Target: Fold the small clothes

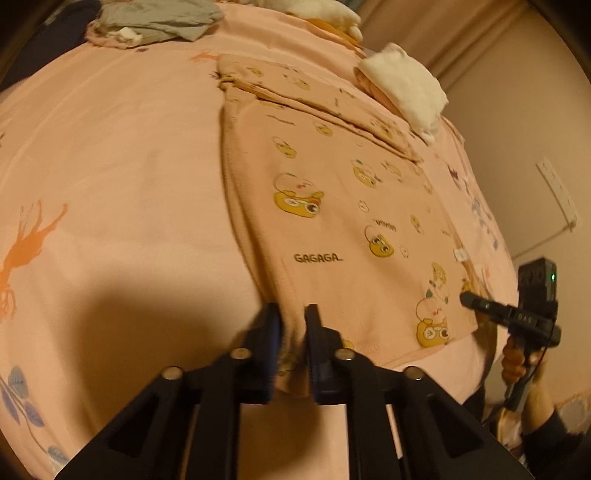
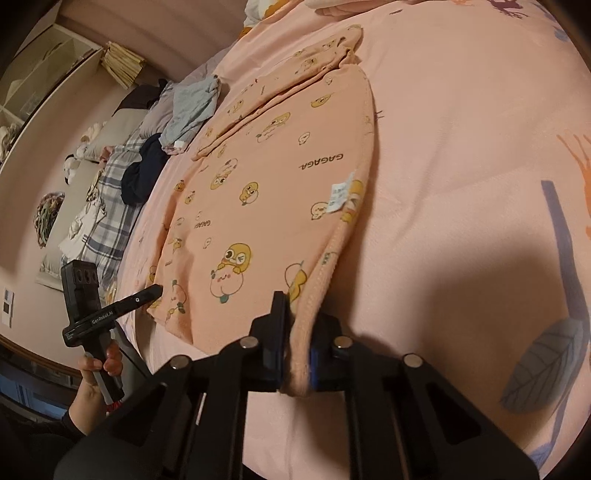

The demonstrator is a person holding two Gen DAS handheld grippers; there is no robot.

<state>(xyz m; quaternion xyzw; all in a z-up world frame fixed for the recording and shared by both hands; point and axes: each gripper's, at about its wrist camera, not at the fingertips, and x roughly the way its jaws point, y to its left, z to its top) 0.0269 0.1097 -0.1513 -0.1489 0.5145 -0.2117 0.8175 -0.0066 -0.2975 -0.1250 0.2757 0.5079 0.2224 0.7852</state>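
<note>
Garment: a peach cotton child's top printed with yellow cartoon ducks (image 1: 332, 206) lies flat on the pink bedsheet (image 1: 122, 155), hem at the bed's near edge, long axis running away from you. Your left gripper (image 1: 293, 332) and right gripper (image 2: 299, 332) are each clamped on a near hem corner, equally placed, so the fold likely carries forward along that axis.

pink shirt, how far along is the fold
Done: the pink shirt lies flat on the bedsheet, sleeves already folded across its far end. In hand: the left gripper and right gripper each pinch a near hem corner. Left: carrying the hem over, then the grey clothes.
</note>
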